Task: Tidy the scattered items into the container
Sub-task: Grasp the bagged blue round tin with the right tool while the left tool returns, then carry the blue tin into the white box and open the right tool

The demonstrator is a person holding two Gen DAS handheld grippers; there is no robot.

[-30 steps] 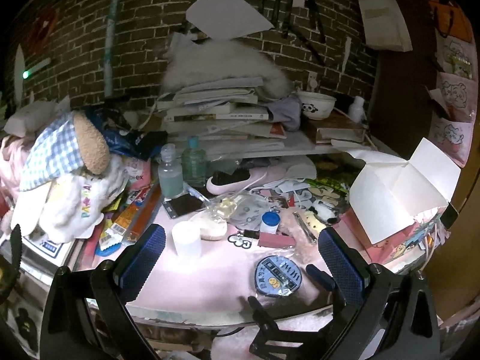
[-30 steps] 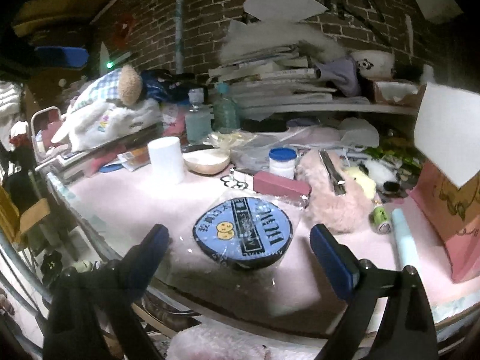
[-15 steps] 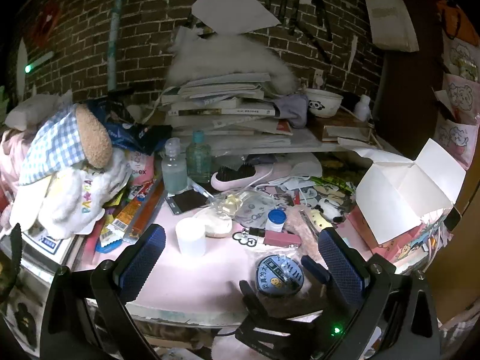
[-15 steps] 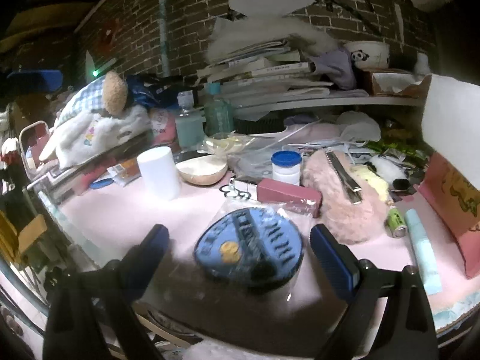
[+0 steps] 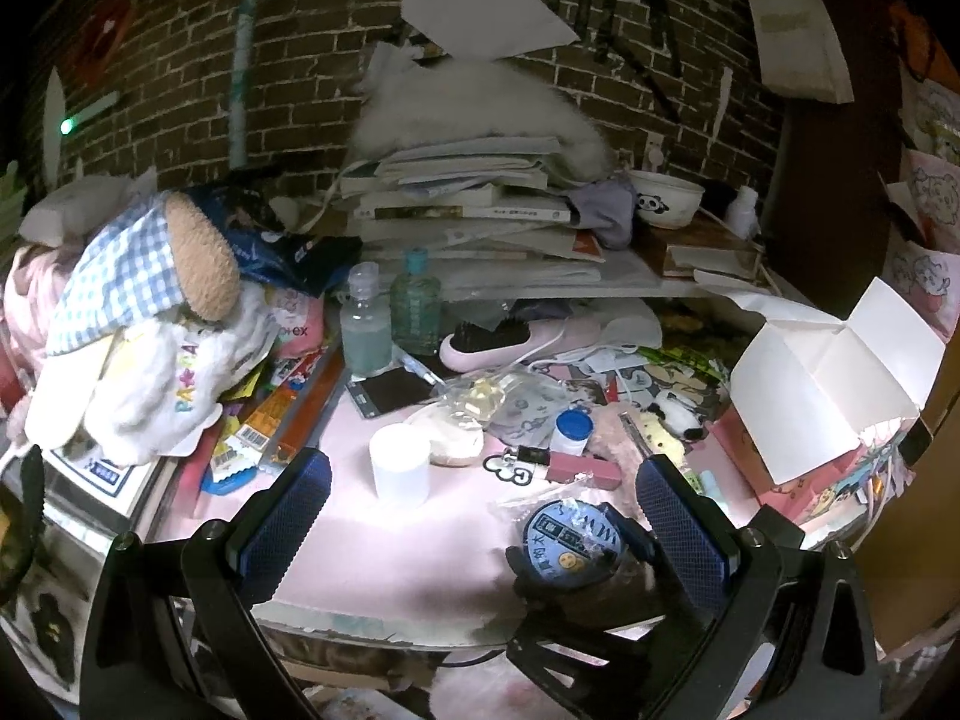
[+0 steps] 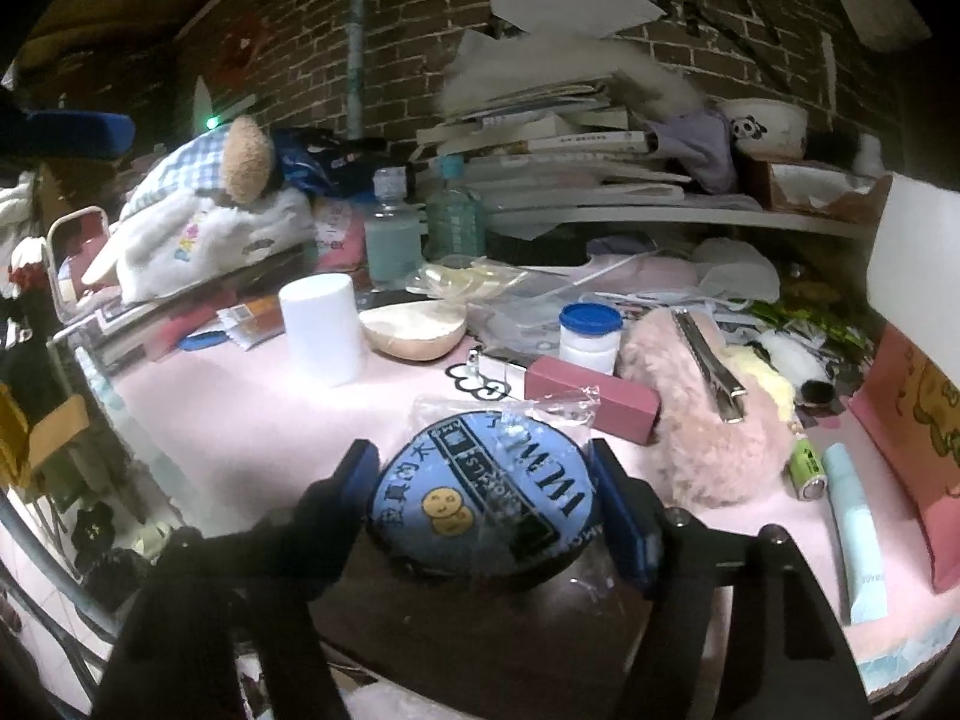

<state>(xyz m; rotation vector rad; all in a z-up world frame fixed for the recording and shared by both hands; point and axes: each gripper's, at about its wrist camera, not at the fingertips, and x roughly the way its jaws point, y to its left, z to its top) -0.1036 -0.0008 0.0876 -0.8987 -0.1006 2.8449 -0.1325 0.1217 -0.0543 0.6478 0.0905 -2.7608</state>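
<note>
A round blue puff-like disc [image 6: 486,498] in a clear wrapper lies near the front edge of the pink table mat [image 6: 228,420]. My right gripper [image 6: 480,468] straddles it with jaws closing, and both blue pads touch its sides. The left wrist view shows the same disc [image 5: 573,540] held between the right gripper's dark fingers. My left gripper [image 5: 480,510] hovers open over the mat's front with nothing between its pads. An open pink box with white flaps [image 5: 822,384] stands at the right edge.
Behind the disc lie a white cup [image 6: 321,330], a pink case [image 6: 591,399], a blue-lidded jar [image 6: 588,336] and a fuzzy pink pouch [image 6: 702,438]. A pale tube [image 6: 852,528] and a battery [image 6: 807,468] lie right. Plush toys [image 5: 150,324] and stacked books [image 5: 468,210] crowd the back.
The right gripper's jaws have come in from wide apart to touch the blue disc's sides, and it sits closer over the disc. The left gripper has stayed put.
</note>
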